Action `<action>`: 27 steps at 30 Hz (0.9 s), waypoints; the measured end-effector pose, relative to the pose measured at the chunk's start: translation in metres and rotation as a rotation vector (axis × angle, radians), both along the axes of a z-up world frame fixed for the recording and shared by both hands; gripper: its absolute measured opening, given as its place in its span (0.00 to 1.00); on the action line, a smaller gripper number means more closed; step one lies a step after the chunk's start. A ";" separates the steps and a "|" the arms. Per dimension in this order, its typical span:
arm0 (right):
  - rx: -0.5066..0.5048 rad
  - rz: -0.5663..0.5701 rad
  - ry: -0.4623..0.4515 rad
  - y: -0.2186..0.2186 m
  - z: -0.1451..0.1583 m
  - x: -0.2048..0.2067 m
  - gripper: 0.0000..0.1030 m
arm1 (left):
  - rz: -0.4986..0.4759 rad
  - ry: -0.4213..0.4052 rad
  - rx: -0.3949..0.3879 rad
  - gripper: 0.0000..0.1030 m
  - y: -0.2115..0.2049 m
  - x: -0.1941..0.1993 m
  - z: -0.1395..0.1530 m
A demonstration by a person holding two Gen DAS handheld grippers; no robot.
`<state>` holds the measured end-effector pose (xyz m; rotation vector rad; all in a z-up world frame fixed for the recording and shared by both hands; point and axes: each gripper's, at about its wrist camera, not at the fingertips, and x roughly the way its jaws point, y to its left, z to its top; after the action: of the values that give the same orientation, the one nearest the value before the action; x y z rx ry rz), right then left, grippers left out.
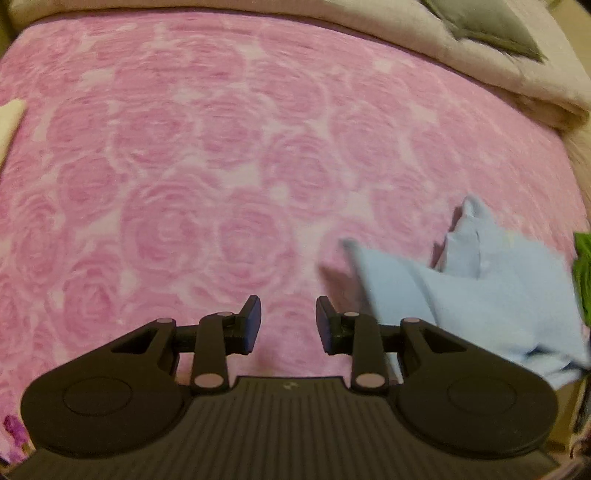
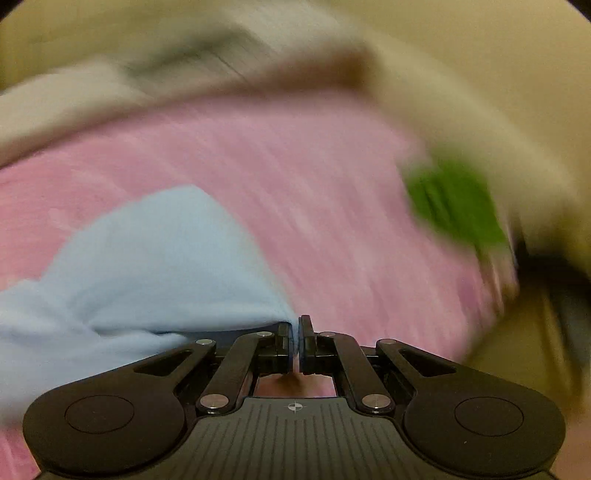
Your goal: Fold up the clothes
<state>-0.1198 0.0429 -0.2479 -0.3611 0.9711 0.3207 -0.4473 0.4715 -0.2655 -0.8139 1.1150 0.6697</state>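
Note:
A light blue garment (image 1: 476,295) hangs crumpled over the pink rose-patterned bedspread (image 1: 221,166) at the right of the left wrist view. My left gripper (image 1: 288,325) is open and empty above the bedspread, left of the garment. In the blurred right wrist view my right gripper (image 2: 294,339) is shut on an edge of the light blue garment (image 2: 147,266), which trails off to the left over the bedspread (image 2: 314,184).
A green cloth (image 2: 454,199) lies on the right side of the bed and shows at the right edge of the left wrist view (image 1: 583,273). A beige duvet (image 1: 480,70) with a grey pillow (image 1: 491,26) lies along the far edge. A pale object (image 1: 9,122) sits at the left edge.

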 end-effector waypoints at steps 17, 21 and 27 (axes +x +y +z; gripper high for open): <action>-0.074 0.003 0.253 -0.060 -0.054 0.019 0.26 | -0.173 0.039 -0.024 0.26 -0.075 0.101 -0.005; -0.143 0.133 0.164 -0.056 -0.041 0.014 0.27 | -0.194 0.034 -0.003 0.26 -0.079 0.121 -0.003; -0.172 0.427 0.048 -0.020 -0.044 -0.005 0.29 | -0.219 0.030 -0.013 0.26 -0.084 0.149 -0.011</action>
<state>-0.1251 0.0233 -0.2921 -0.7243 0.9666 0.6374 -0.2984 0.3871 -0.2766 -0.6829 1.2167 0.4931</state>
